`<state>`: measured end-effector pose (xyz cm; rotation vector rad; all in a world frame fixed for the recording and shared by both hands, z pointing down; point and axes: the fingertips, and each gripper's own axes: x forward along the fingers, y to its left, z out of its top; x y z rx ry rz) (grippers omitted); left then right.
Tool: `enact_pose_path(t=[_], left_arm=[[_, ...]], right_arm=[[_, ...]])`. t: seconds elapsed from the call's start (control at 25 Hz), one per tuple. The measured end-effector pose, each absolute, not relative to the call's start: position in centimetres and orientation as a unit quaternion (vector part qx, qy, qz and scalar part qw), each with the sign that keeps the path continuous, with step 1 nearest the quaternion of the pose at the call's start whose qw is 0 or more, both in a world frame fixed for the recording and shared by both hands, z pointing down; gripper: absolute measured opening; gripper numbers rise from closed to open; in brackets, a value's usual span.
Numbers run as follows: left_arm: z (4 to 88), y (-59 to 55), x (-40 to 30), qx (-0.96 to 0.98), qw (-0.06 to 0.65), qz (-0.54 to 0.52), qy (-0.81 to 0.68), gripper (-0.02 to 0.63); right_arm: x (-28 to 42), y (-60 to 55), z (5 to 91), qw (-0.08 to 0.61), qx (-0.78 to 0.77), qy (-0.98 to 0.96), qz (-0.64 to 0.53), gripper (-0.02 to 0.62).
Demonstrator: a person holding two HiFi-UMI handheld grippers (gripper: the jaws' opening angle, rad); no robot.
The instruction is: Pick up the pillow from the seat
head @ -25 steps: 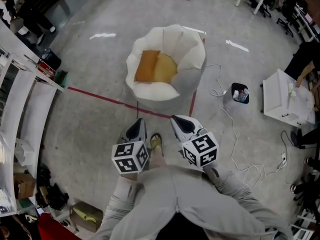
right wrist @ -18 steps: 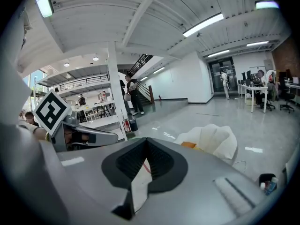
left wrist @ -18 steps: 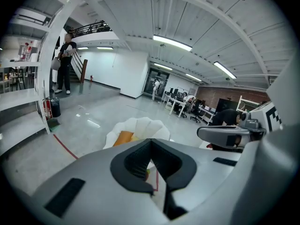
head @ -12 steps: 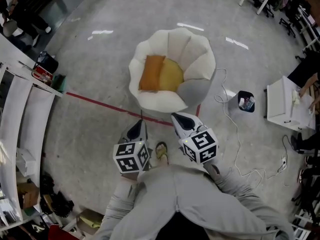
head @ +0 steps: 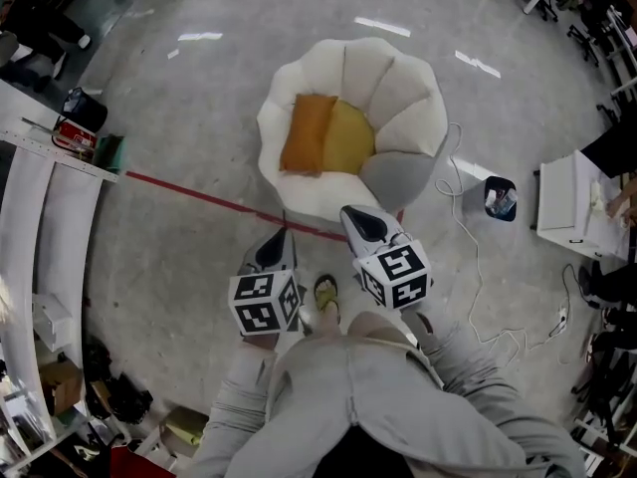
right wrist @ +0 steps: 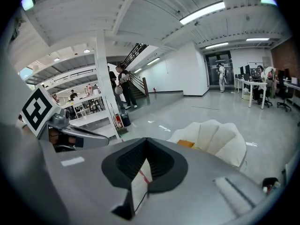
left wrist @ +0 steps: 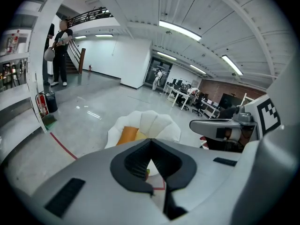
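Note:
An orange pillow (head: 307,132) lies on the yellow seat cushion (head: 350,137) of a white shell-shaped chair (head: 398,78), on the cushion's left side. The pillow also shows in the left gripper view (left wrist: 127,135) and, as a small strip, in the right gripper view (right wrist: 185,144). My left gripper (head: 278,244) is shut and empty, short of the chair's front. My right gripper (head: 356,217) is shut and empty too, its tip at the chair's front rim. Both point at the chair, apart from the pillow.
A red tape line (head: 189,193) crosses the floor in front of the chair. A white cable (head: 468,257) and a black bin (head: 498,199) lie to the right, with a white table (head: 572,207) beyond. White shelving (head: 50,217) runs along the left. People stand by stairs (left wrist: 58,50).
The chair and pillow have come nearer and look larger. Both grippers moved forward with me toward the chair, still shut; the right tip now meets the chair's front rim.

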<state>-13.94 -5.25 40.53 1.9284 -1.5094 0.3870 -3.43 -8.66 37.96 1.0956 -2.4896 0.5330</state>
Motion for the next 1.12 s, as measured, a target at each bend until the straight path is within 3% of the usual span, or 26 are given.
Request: enact_pose_path(t=[0.6,0.68,1.12], left_arm=[[50.1,-12.3,-15.2,0.7,0.369,0.189,-0.581,0.003],[52.0,-13.0,-15.1,0.694,0.378,0.192,-0.582,0.003],[62.7,-16.9,-14.7,0.656,0.424,0.198,-0.592,0.003]], right_arm=[[-4.5,-20.4,51.6,0.235,0.406,-0.834,0.29,-0.002],[-4.5,-21.9,54.7,0.242,0.403,-0.824,0.316,0.08],[-6.0,-30.7,70.5,0.276,0.381,-0.795,0.383,0.209]])
